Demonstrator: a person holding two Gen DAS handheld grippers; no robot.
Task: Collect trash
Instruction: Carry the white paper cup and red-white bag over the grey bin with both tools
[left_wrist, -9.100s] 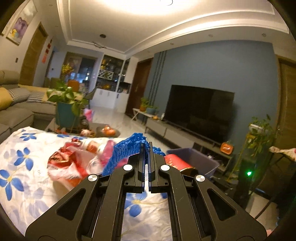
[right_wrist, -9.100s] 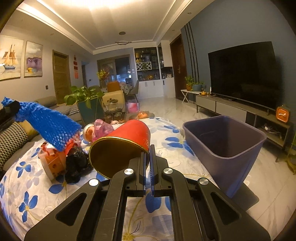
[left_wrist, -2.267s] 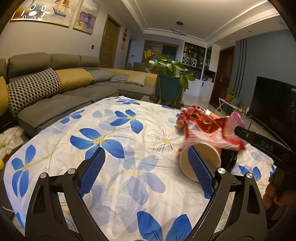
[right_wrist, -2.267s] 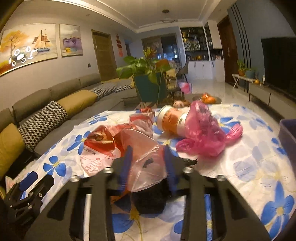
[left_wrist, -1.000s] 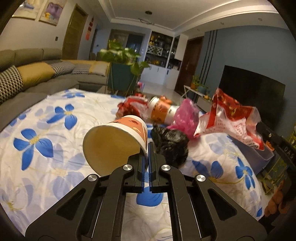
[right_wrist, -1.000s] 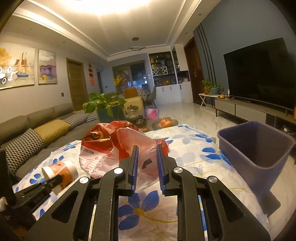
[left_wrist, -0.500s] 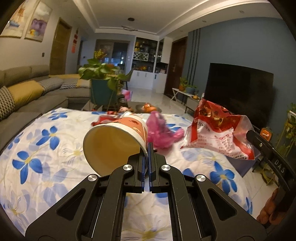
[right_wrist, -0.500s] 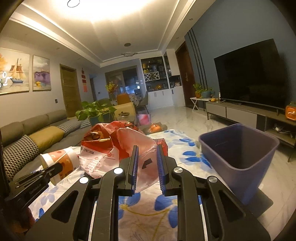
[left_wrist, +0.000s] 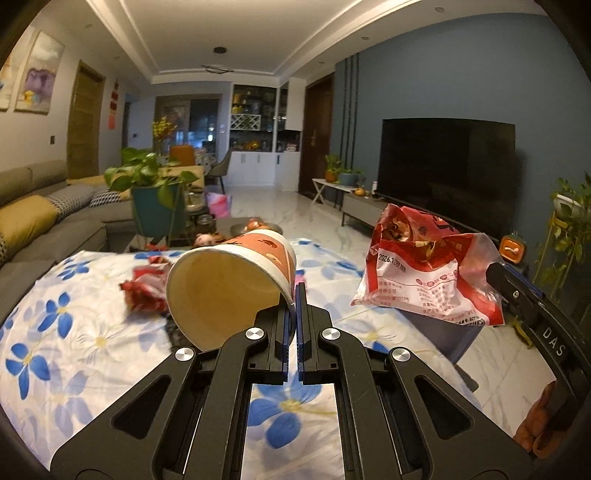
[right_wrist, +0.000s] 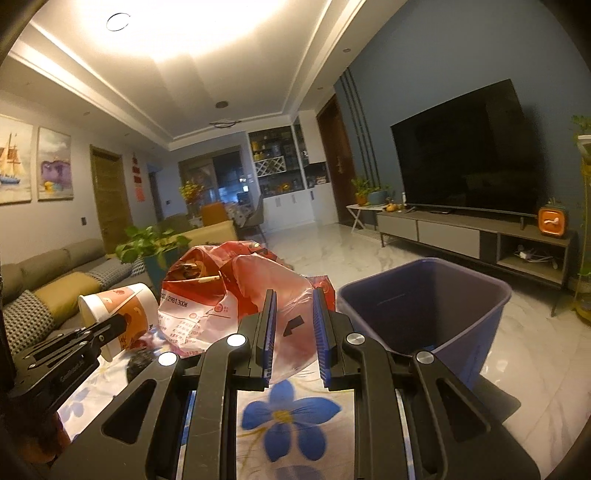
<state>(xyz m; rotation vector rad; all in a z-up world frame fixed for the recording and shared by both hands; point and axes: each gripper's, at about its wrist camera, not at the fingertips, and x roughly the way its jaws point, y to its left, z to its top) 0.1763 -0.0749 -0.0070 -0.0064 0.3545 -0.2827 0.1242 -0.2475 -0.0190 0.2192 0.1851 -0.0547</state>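
The crumpled red-and-white plastic snack bag (right_wrist: 229, 295) sits pinched between my right gripper (right_wrist: 293, 325)'s narrowly parted fingers, its lower edge hidden behind them, held beside the purple plastic bin (right_wrist: 424, 306). My left gripper (left_wrist: 294, 314)'s fingers are closed on the rim of the orange-printed paper cup (left_wrist: 229, 280), which lies sideways above the flowered tabletop (left_wrist: 74, 332) with its mouth facing me.

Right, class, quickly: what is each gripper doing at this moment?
Left gripper: closed on the rim of the paper cup.
Right gripper: closed on the red and white snack bag.
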